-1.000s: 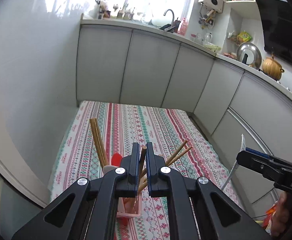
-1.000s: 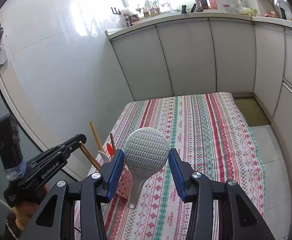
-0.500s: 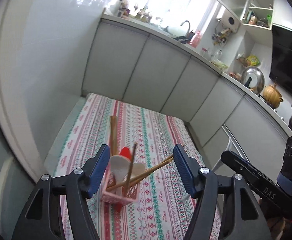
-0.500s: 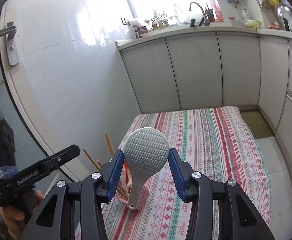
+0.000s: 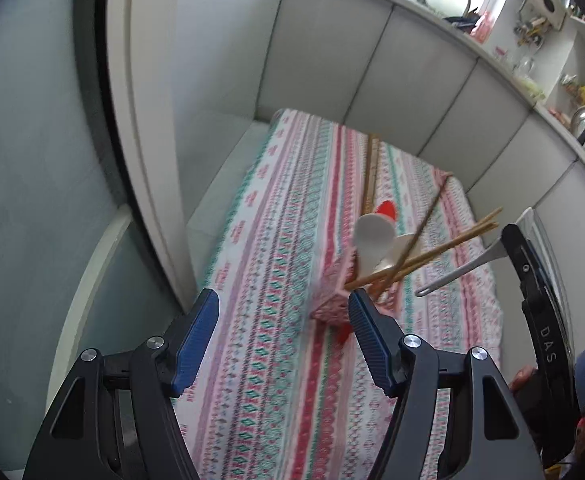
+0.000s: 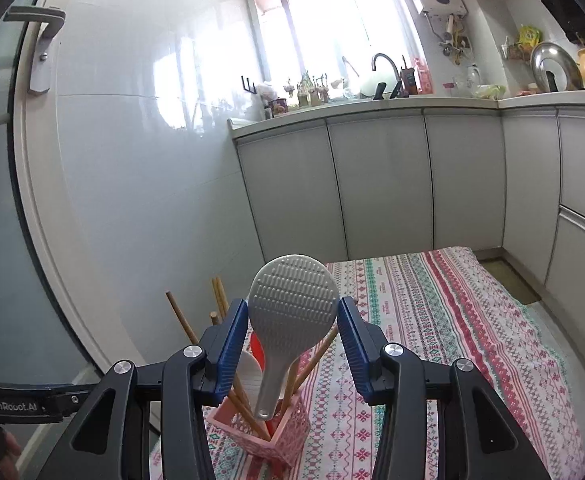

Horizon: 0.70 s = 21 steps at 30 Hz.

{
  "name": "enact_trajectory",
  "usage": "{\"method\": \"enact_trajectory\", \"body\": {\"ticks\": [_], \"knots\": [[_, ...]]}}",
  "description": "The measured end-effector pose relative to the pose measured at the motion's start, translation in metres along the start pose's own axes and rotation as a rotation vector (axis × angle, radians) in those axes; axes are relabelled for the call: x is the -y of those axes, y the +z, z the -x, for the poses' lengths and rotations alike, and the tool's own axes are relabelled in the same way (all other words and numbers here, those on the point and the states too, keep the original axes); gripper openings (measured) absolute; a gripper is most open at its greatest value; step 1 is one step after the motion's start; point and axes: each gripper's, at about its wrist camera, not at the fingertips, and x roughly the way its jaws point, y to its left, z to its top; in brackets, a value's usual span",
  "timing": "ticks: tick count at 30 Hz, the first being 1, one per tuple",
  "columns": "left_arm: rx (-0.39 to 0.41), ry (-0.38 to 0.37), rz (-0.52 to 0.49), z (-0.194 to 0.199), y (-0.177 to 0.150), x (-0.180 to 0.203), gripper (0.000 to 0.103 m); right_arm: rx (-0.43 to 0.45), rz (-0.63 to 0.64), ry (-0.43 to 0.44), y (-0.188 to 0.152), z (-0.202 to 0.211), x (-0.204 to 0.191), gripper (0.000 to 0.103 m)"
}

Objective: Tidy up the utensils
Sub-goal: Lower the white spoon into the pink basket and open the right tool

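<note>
A pink lattice holder (image 6: 288, 434) stands on the striped tablecloth (image 6: 432, 312), near its left edge. Several wooden chopsticks (image 6: 180, 318), a white spoon (image 6: 248, 372) and a red spoon (image 6: 257, 346) lean in it. My right gripper (image 6: 292, 309) is shut on the round head of a grey rice paddle (image 6: 292, 300). The paddle hangs handle-down, its tip just above the holder's mouth. My left gripper (image 5: 282, 300) is open with nothing between its fingers, just left of the holder (image 5: 332, 296). From there the paddle handle (image 5: 460, 268) slants in from the right beside the chopsticks (image 5: 432, 252).
A glass door with a handle (image 6: 36, 48) and a tiled wall run close along the table's left side. White cabinets (image 6: 380, 184) under a counter with a sink close off the far end and right. Patterned cloth (image 5: 276, 380) stretches toward me.
My left gripper has let go of a chopstick in the holder, opened and pulled back to the left. My right gripper has carried the paddle lower and closer over the holder.
</note>
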Motion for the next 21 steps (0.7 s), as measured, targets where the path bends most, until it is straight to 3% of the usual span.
{"method": "enact_trajectory", "body": {"ticks": [7, 19, 21], "knots": [[-0.089, 0.063, 0.048, -0.033, 0.003, -0.028, 0.070, 0.020, -0.001, -0.050, -0.026, -0.017, -0.003, 0.047], [-0.087, 0.045, 0.056, -0.038, 0.006, -0.030, 0.070, -0.014, 0.012, -0.039, -0.048, -0.030, -0.018, 0.048], [-0.089, 0.044, 0.051, -0.038, 0.006, -0.029, 0.070, -0.030, 0.002, -0.032, -0.048, -0.031, -0.016, 0.055]]}}
